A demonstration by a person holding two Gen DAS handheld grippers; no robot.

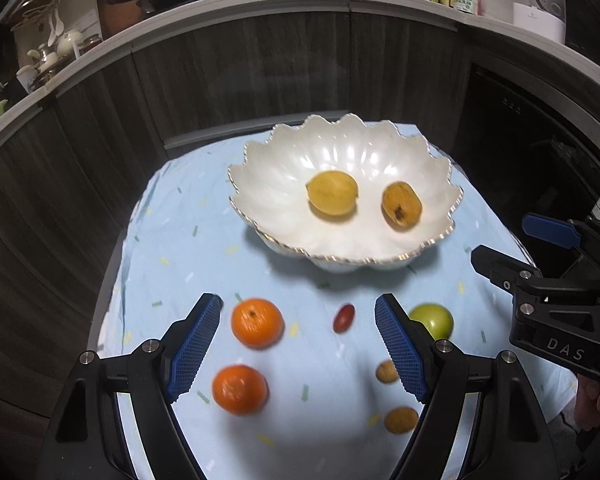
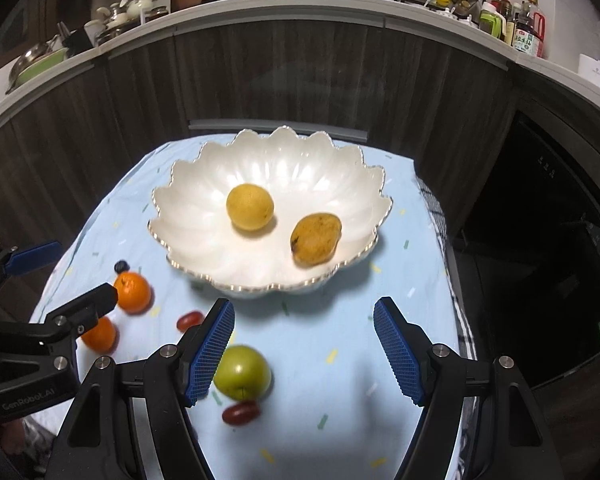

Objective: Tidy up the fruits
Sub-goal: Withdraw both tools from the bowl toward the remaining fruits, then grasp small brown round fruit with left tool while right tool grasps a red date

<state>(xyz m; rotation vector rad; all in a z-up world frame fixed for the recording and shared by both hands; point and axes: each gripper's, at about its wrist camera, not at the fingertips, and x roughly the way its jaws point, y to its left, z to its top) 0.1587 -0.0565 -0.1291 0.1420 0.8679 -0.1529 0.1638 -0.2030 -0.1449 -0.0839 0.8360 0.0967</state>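
A white scalloped bowl [image 1: 284, 184] [image 2: 204, 216] stands on the light blue cloth and holds a lemon [image 1: 332, 193] [image 2: 250, 207] and a mango [image 1: 401, 203] [image 2: 315, 243]. In front of it lie two oranges [image 1: 257, 323] [image 1: 240, 389], a red grape-like fruit [image 1: 343, 318], a green apple [image 1: 434, 320] [image 2: 242, 372] and two brown nuts [image 1: 386, 371]. My left gripper [image 1: 299, 302] hangs open over the oranges and the red fruit. My right gripper [image 2: 304, 304] is open too, with the apple just inside its left finger and untouched. A second red fruit [image 2: 241, 412] lies beside the apple.
A blueberry [image 2: 121, 267] sits behind the far orange [image 2: 134, 292]. Dark cabinet fronts [image 1: 260, 80] and a cluttered counter rise behind the table. A dark oven [image 2: 540, 240] stands to the right. The cloth's edges drop off left and right. A hand [image 1: 596, 400] grips the right tool.
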